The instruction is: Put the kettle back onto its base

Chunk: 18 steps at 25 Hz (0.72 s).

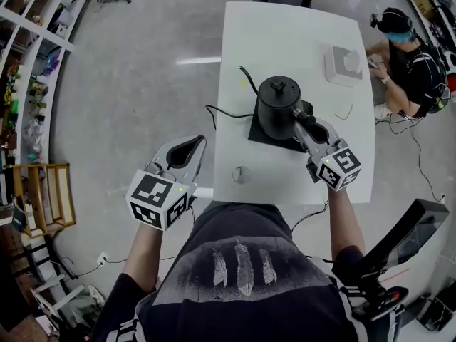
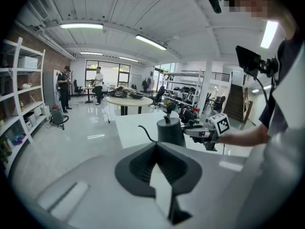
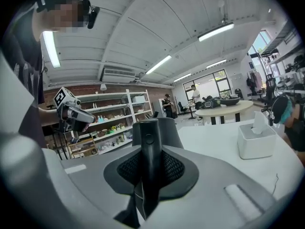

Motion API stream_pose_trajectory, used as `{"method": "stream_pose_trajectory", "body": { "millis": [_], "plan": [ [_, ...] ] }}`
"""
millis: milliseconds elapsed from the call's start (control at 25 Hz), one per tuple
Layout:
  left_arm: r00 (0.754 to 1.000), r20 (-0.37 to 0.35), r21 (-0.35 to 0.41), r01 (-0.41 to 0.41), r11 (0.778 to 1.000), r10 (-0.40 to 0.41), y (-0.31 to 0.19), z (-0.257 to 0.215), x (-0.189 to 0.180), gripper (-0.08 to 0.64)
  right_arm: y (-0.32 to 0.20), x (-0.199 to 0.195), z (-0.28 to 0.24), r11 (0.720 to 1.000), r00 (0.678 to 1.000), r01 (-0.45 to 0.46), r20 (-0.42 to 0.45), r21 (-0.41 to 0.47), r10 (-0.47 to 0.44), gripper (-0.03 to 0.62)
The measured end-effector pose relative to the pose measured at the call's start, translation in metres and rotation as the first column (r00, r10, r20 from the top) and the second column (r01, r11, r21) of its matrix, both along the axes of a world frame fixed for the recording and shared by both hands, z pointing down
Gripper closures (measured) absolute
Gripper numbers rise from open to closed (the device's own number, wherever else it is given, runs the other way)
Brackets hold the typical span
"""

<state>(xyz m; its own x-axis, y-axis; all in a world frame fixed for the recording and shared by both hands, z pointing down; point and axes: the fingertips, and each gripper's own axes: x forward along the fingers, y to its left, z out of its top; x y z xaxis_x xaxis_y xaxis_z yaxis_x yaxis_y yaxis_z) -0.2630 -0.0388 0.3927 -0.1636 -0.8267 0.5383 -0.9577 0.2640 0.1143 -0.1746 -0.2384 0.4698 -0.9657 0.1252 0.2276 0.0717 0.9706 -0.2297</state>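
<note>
seemingly, the task was almost done: on the white worktop [image 1: 285,34] lay the dark base [image 1: 258,132], and the black kettle [image 1: 276,105] was held on or just above it, its handle [image 3: 148,147] clamped by the right hand-held gripper [image 1: 306,122]. seating and release were judged outstanding. the left hand-held gripper [image 1: 187,150] was seen closed and empty, off the worktop's edge.

Bright, even light from ceiling tubes [image 2: 81,26] — glare on the floor [image 1: 199,60], fisheye bending at edges.
</note>
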Motion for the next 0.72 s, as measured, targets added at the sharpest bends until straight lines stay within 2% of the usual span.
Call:
{"method": "stream_pose_trajectory", "body": {
  "millis": [200,400,720],
  "plan": [
    [1.000,0.006,0.010,-0.018,1.000,0.017,-0.004,-0.001,0.001,0.560,0.001,0.002,0.005,1.000,0.999,-0.022,0.030,0.017,0.022,0.534],
    [1.000,0.009,0.009,-0.019,1.000,0.019,-0.003,0.002,0.002,0.560,0.005,0.006,0.013,0.997,0.999,-0.019,0.033,0.077,0.017,0.534],
    [1.000,-0.004,-0.004,-0.019,1.000,0.019,0.005,0.006,0.004,0.560,-0.002,0.010,0.017,0.997,0.999,-0.046,0.023,0.056,0.044,0.534]
  ]
}}
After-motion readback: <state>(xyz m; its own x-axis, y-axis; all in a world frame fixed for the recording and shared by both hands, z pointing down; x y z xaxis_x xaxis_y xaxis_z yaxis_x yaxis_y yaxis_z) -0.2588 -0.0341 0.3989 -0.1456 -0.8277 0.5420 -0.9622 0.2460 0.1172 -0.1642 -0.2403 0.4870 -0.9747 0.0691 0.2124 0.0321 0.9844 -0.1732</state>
